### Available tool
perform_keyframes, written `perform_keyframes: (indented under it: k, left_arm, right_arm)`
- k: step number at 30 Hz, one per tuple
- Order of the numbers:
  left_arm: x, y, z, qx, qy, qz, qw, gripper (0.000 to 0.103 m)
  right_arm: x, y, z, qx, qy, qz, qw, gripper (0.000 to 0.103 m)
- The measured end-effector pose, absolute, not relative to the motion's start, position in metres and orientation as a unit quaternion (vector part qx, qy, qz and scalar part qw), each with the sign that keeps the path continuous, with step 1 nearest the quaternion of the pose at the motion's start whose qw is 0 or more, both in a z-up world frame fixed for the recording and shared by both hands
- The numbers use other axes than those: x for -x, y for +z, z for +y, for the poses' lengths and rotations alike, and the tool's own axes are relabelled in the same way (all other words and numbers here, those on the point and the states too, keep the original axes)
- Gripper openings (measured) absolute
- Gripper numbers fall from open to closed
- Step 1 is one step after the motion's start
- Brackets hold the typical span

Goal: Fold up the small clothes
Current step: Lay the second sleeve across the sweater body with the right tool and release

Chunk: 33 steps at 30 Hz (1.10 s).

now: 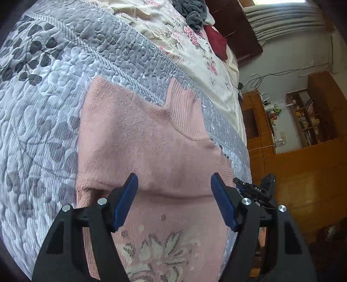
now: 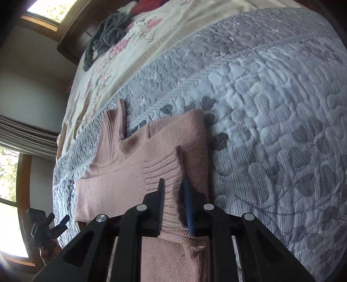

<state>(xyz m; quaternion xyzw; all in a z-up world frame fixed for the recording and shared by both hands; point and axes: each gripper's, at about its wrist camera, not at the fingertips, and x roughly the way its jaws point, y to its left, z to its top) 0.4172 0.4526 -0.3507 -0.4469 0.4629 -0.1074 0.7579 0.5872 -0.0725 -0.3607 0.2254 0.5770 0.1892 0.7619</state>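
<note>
The sweater [image 1: 141, 138] is spread on the quilt [image 1: 43, 108], collar toward the sheet [image 1: 195, 43], which is laid beyond the quilt. A bundled cloth [image 1: 190, 10] is left on the sheet, far behind the sweater. The left gripper [image 1: 174, 199] is held above the sweater's middle; a cuff [image 2: 164, 169] is pinched by the right gripper [image 2: 173, 206] over the sweater's right side.

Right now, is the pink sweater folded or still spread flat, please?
Partly folded: the sweater has a sleeve laid across its body, pinched by the right gripper.
</note>
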Motion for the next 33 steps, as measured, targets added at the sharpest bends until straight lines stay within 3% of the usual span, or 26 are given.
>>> perform_keyframes:
  k: [3,7,9,10,11,13,14,17,20,21,22,23,27,31,33]
  left_arm:
    - [-0.451,-0.358,0.463,0.471,-0.136,0.454,0.744,0.073]
    - [-0.488,-0.391,0.474,0.476,-0.112,0.475,0.731,0.073]
    - [-0.496,-0.413,0.477,0.465,-0.076,0.503,0.724,0.071]
    - [-0.497,-0.422,0.478,0.459,-0.066,0.514,0.721,0.062]
    - [-0.496,-0.424,0.478,0.453,-0.064,0.518,0.723,0.060]
    - [-0.492,-0.413,0.476,0.446,-0.078,0.514,0.729,0.060]
    - [-0.487,-0.403,0.471,0.444,-0.105,0.507,0.731,0.060]
    - [-0.467,-0.383,0.442,0.428,-0.199,0.496,0.729,0.060]
    - [-0.458,-0.401,0.418,0.407,-0.209,0.526,0.717,0.057]
    - [-0.457,-0.412,0.412,0.389,-0.189,0.548,0.716,0.054]
    - [-0.456,-0.422,0.409,0.373,-0.168,0.567,0.715,0.042]
    - [-0.456,-0.424,0.408,0.372,-0.160,0.572,0.714,0.042]
    - [-0.460,-0.395,0.386,0.382,-0.233,0.530,0.720,0.050]
    - [-0.475,-0.410,0.358,0.355,-0.230,0.554,0.717,0.055]
    - [-0.477,-0.432,0.358,0.353,-0.207,0.580,0.704,0.046]
  right_arm:
    - [-0.589,-0.346,-0.072,-0.245,0.218,0.553,0.766,0.021]
    - [-0.599,-0.380,-0.053,-0.244,0.241,0.595,0.727,0.022]
    - [-0.602,-0.399,-0.056,-0.235,0.227,0.608,0.724,0.008]
    - [-0.603,-0.404,-0.060,-0.238,0.226,0.608,0.723,0.003]
    - [-0.602,-0.406,-0.064,-0.246,0.226,0.607,0.721,0.001]
    - [-0.596,-0.398,-0.068,-0.252,0.233,0.600,0.723,0.006]
    - [-0.592,-0.392,-0.067,-0.255,0.245,0.596,0.721,0.014]
    - [-0.573,-0.378,-0.049,-0.265,0.305,0.589,0.700,0.016]
    - [-0.560,-0.395,-0.024,-0.245,0.320,0.614,0.679,0.016]
    - [-0.558,-0.404,-0.020,-0.225,0.303,0.623,0.685,0.007]
    - [-0.557,-0.410,-0.021,-0.217,0.290,0.627,0.690,0.001]
    - [-0.557,-0.411,-0.022,-0.221,0.281,0.627,0.692,0.000]
    - [-0.547,-0.385,0.000,-0.221,0.326,0.608,0.690,0.015]
    - [-0.549,-0.397,0.028,-0.198,0.339,0.627,0.673,0.016]
    - [-0.558,-0.408,0.023,-0.191,0.326,0.639,0.670,0.007]
